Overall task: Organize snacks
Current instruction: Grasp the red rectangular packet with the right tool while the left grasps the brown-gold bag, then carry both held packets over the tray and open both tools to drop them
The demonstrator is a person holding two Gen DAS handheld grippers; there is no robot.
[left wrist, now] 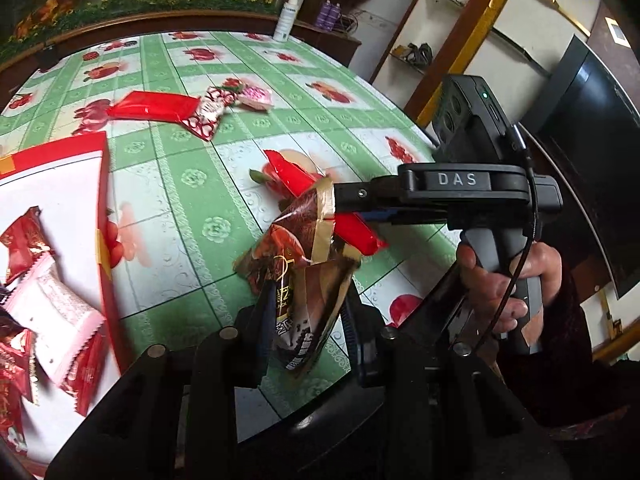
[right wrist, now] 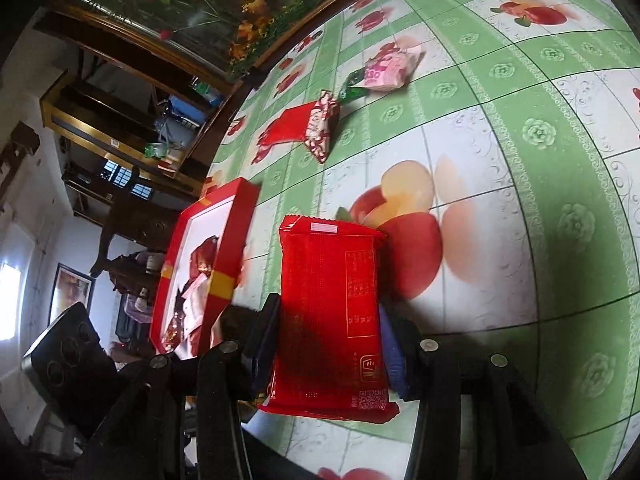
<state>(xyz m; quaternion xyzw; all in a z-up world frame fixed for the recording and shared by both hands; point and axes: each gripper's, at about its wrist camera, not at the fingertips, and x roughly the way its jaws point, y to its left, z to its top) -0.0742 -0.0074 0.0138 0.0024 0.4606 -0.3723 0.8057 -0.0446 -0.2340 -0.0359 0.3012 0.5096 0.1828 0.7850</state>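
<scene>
Our left gripper [left wrist: 306, 320] pinches a brown snack packet [left wrist: 304, 264] above the table [left wrist: 192, 184]; our right gripper [right wrist: 328, 336] clamps a flat red packet [right wrist: 330, 312]. Both look light, crinkly, slippery: better to grip mid-body, gently, toward the red box [left wrist: 102, 200].

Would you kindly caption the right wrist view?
Right tongs gripping a red snack packet above the fruit-print tablecloth, beside the red box.

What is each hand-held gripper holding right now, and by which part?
Left hand-held gripper: brown foil snack packet, pinched near its lower end. Right hand-held gripper: flat red plastic snack pack, across its middle.
</scene>
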